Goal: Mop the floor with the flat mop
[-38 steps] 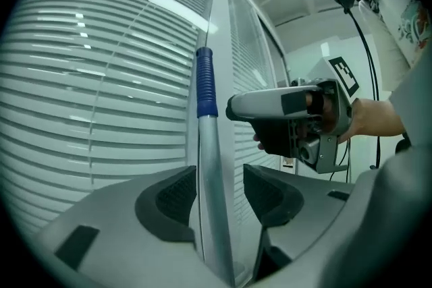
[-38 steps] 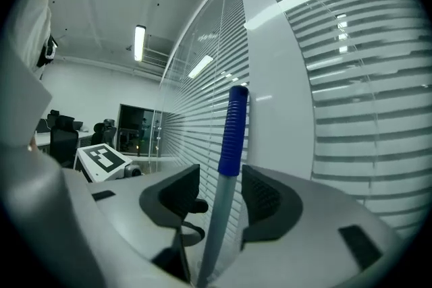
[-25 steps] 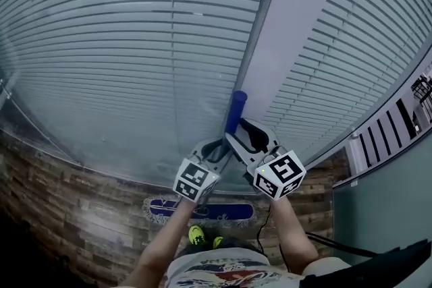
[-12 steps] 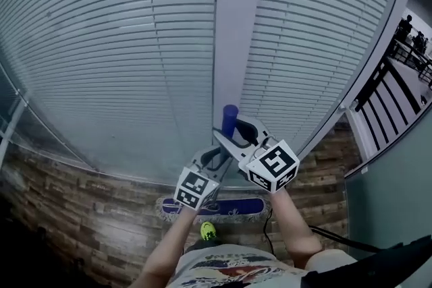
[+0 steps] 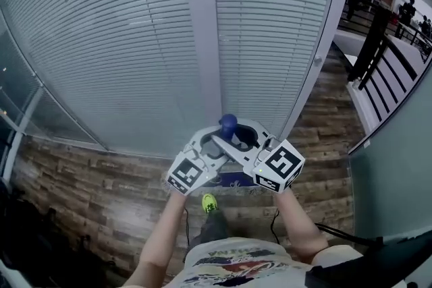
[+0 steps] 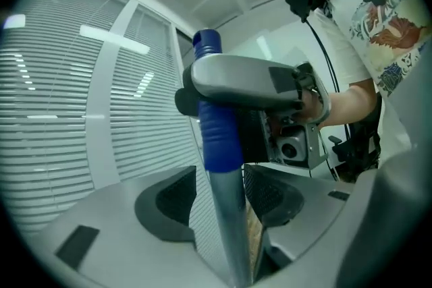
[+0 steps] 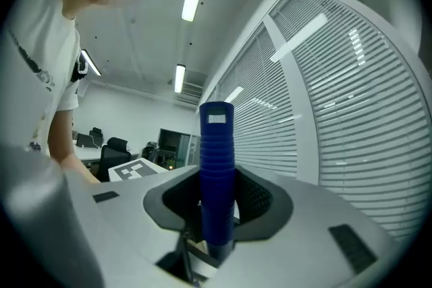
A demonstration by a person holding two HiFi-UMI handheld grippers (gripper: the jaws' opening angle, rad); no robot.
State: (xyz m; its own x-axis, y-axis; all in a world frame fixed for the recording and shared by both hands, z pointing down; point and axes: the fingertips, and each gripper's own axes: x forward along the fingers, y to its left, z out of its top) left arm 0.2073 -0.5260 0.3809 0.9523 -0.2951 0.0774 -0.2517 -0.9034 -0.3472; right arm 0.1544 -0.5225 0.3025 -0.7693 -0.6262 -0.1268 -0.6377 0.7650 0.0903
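The flat mop's handle stands upright, its blue grip (image 5: 227, 122) between both grippers in the head view. Only a blue sliver of the mop head (image 5: 237, 180) shows on the floor beneath them. My right gripper (image 7: 217, 202) is shut on the blue grip (image 7: 217, 165), both pads against it; its jaws have just been closing. My left gripper (image 6: 219, 195) sits lower, around the grey pole (image 6: 227, 233). Its jaws have just been opening, and a gap shows between its left pad (image 6: 165, 202) and the pole.
Closed window blinds (image 5: 121, 44) and a white pillar (image 5: 199, 44) rise straight ahead above the wood-plank floor (image 5: 88, 192). A grey partition (image 5: 398, 172) and black railing (image 5: 381, 50) stand at the right. A yellow-green shoe (image 5: 210, 202) is just behind the mop head.
The view has swung right along the blinds, and both grippers moved with the handle. The mop head, earlier spread out before the feet, is now nearly hidden under the grippers.
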